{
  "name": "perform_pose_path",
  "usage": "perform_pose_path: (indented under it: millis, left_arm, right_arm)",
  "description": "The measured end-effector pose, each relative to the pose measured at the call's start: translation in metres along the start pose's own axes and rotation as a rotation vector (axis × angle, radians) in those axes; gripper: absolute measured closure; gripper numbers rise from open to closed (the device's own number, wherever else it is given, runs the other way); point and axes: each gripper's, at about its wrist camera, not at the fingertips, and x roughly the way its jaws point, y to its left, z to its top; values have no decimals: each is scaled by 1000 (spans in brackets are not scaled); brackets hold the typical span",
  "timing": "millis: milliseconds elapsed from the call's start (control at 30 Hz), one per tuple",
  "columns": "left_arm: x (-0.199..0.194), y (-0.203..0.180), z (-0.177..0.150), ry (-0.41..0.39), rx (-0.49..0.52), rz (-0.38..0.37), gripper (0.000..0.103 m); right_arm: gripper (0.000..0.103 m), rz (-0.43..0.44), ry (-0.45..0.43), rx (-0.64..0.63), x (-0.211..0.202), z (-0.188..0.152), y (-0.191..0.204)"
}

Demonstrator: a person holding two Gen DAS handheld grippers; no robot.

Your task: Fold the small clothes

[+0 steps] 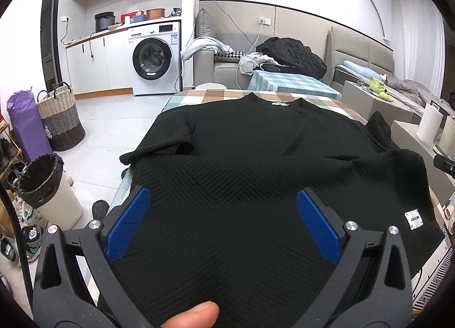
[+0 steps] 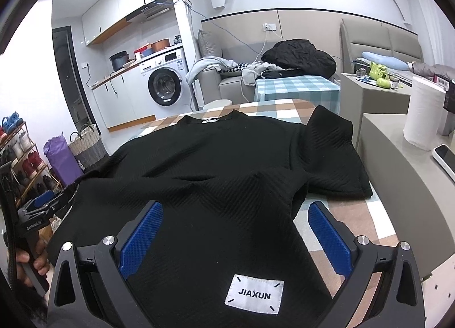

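A black textured T-shirt lies spread on the checked tablecloth, collar at the far end, hem toward me, sleeves out to both sides. My left gripper is open wide over the left part of the hem, with a thumb at the bottom edge. In the right wrist view the shirt fills the middle, and my right gripper is open over its right hem corner, just beyond the white JIAXUN label. The right finger hangs over bare tablecloth.
A lined waste bin, a woven basket and a washing machine stand on the left. A grey ledge at the right holds a paper roll and a phone. A second checked table is behind.
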Motion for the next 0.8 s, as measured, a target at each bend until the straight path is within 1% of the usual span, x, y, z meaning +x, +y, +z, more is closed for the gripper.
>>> perform_pose_path:
  millis: [167,400,567,733,800]
  left_arm:
    - [-10,-6,10,-20,25,12,1]
    - [-17,-4,16,-25,20,8,1]
    - [-11,-2,18,-5,13,8,1]
    - [6,3,23,29,5,12,1]
    - [11,4,25,30,8,13,1]
  right_arm:
    - [0,-22,1,4,-1,4,0]
    - [0,-21,-13,-4,-5,10,1]
    - [0,-31,-12,-1,-4,14,0]
    - [0,-40,-9,13,-3,19,-4]
    - [0,-49,-15,26,-5,20,-9]
